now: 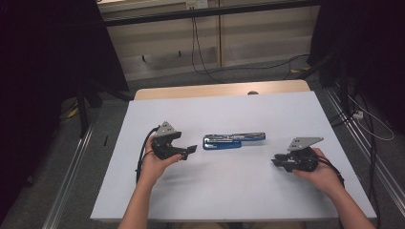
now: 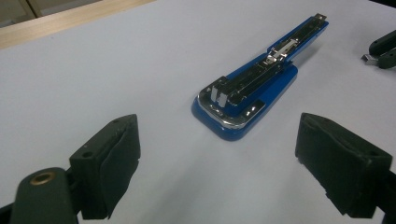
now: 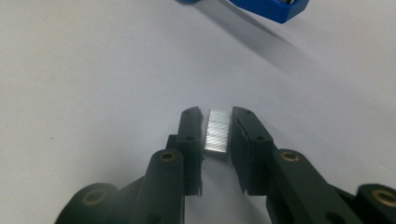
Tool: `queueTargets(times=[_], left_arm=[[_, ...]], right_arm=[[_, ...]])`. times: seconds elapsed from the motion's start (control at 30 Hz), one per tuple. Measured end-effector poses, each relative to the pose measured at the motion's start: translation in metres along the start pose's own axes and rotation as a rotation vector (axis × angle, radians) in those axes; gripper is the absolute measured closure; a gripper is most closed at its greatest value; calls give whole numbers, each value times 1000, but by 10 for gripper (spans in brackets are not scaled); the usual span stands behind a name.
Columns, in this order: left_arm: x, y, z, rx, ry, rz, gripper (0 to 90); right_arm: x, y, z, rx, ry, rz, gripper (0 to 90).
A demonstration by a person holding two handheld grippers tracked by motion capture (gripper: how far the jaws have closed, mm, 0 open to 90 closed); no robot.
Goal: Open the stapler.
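**Staples ready, stapler open**

Apparently for reloading, the blue stapler (image 1: 234,140) lies opened mid-table, long axis parallel to the near edge. The right gripper (image 3: 218,133) pinches a staple strip (image 3: 218,131); the left gripper (image 2: 217,161), jaws spread, sits nearer.

surface: white table (image 1: 229,191) | on it: opened blue stapler (image 1: 233,140), mid-table
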State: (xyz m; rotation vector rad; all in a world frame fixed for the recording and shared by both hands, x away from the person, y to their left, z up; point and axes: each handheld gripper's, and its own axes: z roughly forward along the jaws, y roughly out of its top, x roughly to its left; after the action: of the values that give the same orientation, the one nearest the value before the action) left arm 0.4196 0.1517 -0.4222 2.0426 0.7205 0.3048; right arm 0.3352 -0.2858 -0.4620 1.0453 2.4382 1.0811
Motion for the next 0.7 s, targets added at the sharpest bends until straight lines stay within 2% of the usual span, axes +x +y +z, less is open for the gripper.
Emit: queueTargets(times=[0.13,0.4,0.5,0.7], left_arm=[[1,0,-1,-1,1,-2,140],[4,0,-4,-19,-5,-19,132],[5,0,-4,-18,-4,-25,131],[6,0,-2,-20,-16,-38,127]], right_arm=[[-3,-1,0,-8,4,27,790],[0,0,0,-4,-12,19,793],[-1,-1,0,-12,-11,35,793],[1,3,-5,-35,-12,35,793]])
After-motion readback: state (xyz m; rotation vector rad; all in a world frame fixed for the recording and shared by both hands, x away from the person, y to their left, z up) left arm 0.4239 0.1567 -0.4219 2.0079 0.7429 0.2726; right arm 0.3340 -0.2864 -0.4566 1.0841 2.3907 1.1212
